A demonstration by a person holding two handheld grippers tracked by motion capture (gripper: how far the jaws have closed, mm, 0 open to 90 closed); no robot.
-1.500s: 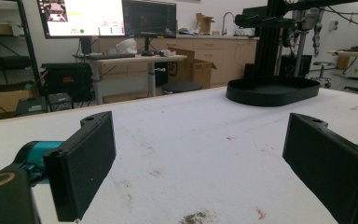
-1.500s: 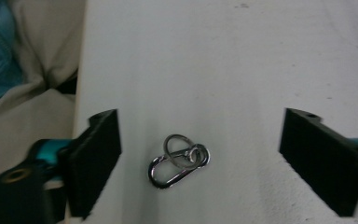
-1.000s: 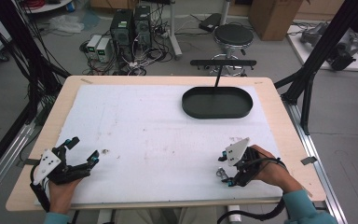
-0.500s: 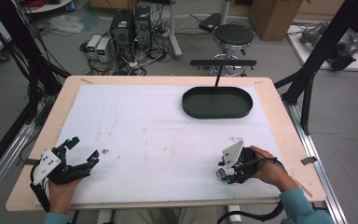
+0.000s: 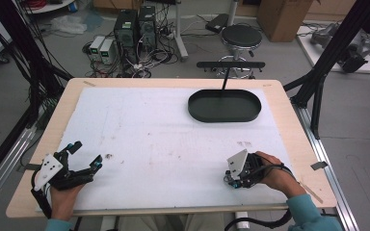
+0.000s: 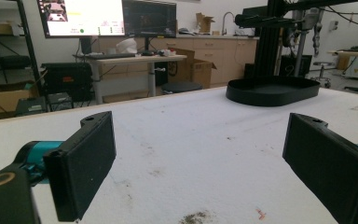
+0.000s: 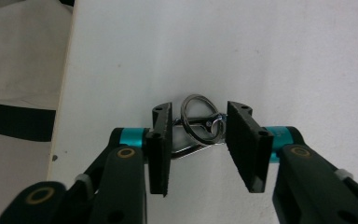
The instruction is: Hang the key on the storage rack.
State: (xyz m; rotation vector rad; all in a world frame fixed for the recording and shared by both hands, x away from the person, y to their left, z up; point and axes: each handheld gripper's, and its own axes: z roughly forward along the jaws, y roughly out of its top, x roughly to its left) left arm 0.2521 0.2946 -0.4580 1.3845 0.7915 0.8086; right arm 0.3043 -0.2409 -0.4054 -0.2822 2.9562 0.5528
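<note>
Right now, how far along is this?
Nothing looks done yet: the tray is empty. In hand: the right gripper straddles a metal key ring at the near table edge, jaws apart and not clamped. The left gripper sits open, idle. Likely left: close, lift, and perhaps carry it to the tray.

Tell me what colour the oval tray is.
Black; the tray shows best in the high view.

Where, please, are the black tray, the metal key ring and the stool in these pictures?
black tray (image 5: 255, 111): high view, on its right rim.
metal key ring (image 7: 198, 122): right gripper view, on the ring's round loop.
stool (image 5: 241, 35): high view, on its seat.
</note>
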